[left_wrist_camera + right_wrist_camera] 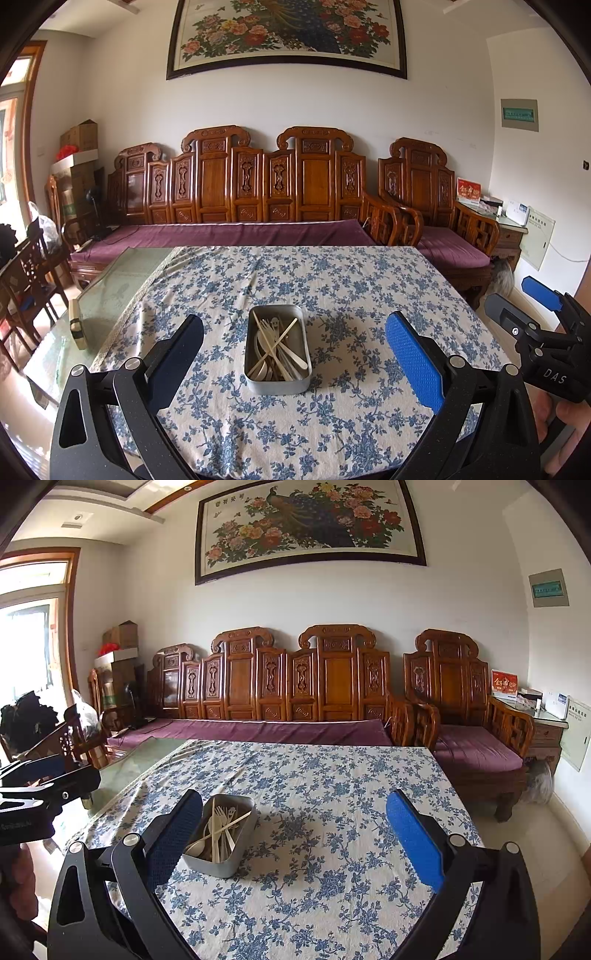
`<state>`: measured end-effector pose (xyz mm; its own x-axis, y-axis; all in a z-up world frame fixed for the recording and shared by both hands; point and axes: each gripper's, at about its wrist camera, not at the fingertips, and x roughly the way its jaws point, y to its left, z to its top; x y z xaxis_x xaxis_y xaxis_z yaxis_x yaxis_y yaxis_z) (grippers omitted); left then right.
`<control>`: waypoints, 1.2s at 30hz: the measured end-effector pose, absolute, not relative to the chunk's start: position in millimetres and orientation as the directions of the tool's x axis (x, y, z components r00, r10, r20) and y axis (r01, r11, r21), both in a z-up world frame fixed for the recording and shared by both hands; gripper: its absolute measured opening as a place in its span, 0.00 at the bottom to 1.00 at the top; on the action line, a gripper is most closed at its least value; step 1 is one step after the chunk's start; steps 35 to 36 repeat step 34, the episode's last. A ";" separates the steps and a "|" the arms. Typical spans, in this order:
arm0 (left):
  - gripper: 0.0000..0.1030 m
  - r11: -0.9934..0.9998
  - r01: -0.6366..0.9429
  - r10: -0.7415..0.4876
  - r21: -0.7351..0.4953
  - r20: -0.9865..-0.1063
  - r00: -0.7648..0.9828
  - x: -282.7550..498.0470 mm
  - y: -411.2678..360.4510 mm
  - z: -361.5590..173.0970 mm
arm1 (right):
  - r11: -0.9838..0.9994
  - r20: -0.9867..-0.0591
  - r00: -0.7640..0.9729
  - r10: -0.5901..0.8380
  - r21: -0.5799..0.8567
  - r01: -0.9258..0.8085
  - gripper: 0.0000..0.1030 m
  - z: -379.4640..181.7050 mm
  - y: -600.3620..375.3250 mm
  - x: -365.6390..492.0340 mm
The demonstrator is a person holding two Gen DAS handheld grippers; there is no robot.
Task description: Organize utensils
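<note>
Rectangular grey metal tin (277,382), lower centre on the blue-floral clothed table (369,280): pale plastic utensils (275,349) heaped crisscross (unsorted). Left gripper (294,360), right gripper (294,838): jaws spread, empty, framing approach.

Left gripper (295,354) held level, jaws spread wide, empty. Right gripper (295,834) alongside, jaws equally wide, empty. Hand (565,424) grips right handle.

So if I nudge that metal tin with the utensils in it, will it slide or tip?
The metal tin looks low and wide, so it will probably slide, not tip. The tablecloth beneath may bunch and drag with it. The utensils lie loose and crossed, so they will likely rattle and shift.
</note>
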<state>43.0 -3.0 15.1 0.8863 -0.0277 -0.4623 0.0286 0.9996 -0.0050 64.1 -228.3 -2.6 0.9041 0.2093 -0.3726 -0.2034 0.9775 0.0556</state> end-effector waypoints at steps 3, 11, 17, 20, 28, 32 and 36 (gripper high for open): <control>0.92 1.000 0.029 -0.027 -0.005 -0.462 0.886 43.0 -3.1 15.0 | 0.977 -0.374 0.903 0.210 0.057 -0.204 0.97 -2.8 -228.2 64.4; 0.92 1.000 0.030 -0.029 -0.007 -0.463 0.886 42.8 -3.1 15.0 | 0.978 -0.374 0.903 0.209 0.058 -0.202 0.97 -2.7 -227.5 64.8; 0.92 1.000 0.030 -0.030 -0.007 -0.462 0.886 42.5 -2.9 15.3 | 0.978 -0.374 0.903 0.210 0.058 -0.203 0.97 -3.0 -227.5 64.5; 0.92 1.000 0.030 -0.029 -0.007 -0.462 0.887 41.9 -3.2 15.8 | 0.977 -0.373 0.904 0.210 0.061 -0.203 0.97 -3.3 -227.6 64.1; 0.92 1.000 0.029 -0.030 -0.008 -0.464 0.885 42.7 -4.0 16.6 | 0.977 -0.373 0.903 0.211 0.061 -0.203 0.97 -2.8 -227.6 63.3; 0.92 1.000 0.028 -0.029 -0.010 -0.467 0.884 44.2 -4.1 16.9 | 0.977 -0.373 0.903 0.212 0.062 -0.203 0.97 -2.9 -227.7 63.2; 0.92 1.000 0.029 -0.031 -0.010 -0.465 0.885 44.2 -3.8 16.7 | 0.977 -0.373 0.904 0.211 0.061 -0.203 0.97 -2.8 -227.7 63.3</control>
